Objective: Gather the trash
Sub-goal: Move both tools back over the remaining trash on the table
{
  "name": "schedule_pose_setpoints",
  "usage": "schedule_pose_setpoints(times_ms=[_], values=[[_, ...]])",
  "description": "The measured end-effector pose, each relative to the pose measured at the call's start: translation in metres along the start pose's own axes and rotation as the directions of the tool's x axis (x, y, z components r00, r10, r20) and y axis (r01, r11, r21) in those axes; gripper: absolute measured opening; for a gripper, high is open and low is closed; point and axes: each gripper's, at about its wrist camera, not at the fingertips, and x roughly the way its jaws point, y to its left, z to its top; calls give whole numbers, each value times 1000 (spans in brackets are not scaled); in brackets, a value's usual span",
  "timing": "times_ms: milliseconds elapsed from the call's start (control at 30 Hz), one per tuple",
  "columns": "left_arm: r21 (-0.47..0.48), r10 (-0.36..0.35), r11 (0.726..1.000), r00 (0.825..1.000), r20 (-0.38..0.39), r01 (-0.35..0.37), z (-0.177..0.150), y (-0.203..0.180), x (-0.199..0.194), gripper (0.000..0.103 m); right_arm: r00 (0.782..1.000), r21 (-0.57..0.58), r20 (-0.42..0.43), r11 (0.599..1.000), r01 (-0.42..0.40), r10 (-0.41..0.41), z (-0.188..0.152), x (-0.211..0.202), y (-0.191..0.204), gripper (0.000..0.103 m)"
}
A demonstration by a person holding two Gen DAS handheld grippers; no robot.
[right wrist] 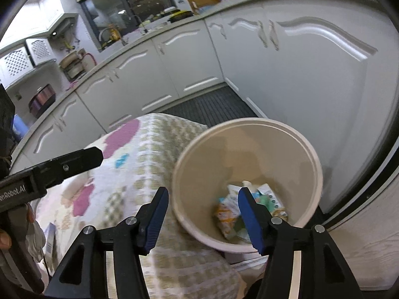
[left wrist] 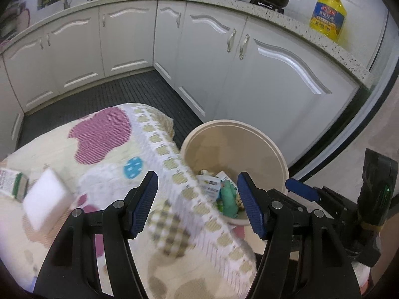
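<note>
Hovering wide open and empty, the left gripper (left wrist: 197, 204) sits over the patterned tablecloth (left wrist: 104, 149), and the right gripper (right wrist: 202, 215) gapes empty above the beige bin (right wrist: 249, 149). Wrappers (right wrist: 229, 214) are piled in the bin's bottom; a white sponge (left wrist: 45, 196) and a small carton (left wrist: 10, 182) lie on the cloth.

even indoor light, fairly bright, with soft glare streaks on the white cabinet doors (left wrist: 286, 74). both fisheye views bend the cabinets strongly and go black at the corners. the patterned cloth (left wrist: 154, 174) and the sponge (left wrist: 45, 199) are smeared by motion blur; the window (right wrist: 129, 7) is dark with lamp reflections.
</note>
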Motion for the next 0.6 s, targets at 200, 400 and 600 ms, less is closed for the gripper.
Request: schedule_pose_setpoints(times_ms=[200,400,600], values=[[-17,37,999,999,39,-37,-12,22,-40,65,999,-67,0,996,-51,51,-4,-5,40,56],[-49,71,997,995,73,-67,-23,47,-74,65,995,-125,-6,987,-99,99,-8,-7,76,58],[-77,107,992,990,90,-101,-34,68,-95,65,991,-175,-15,976,-130,129,-15,-8,108,60]])
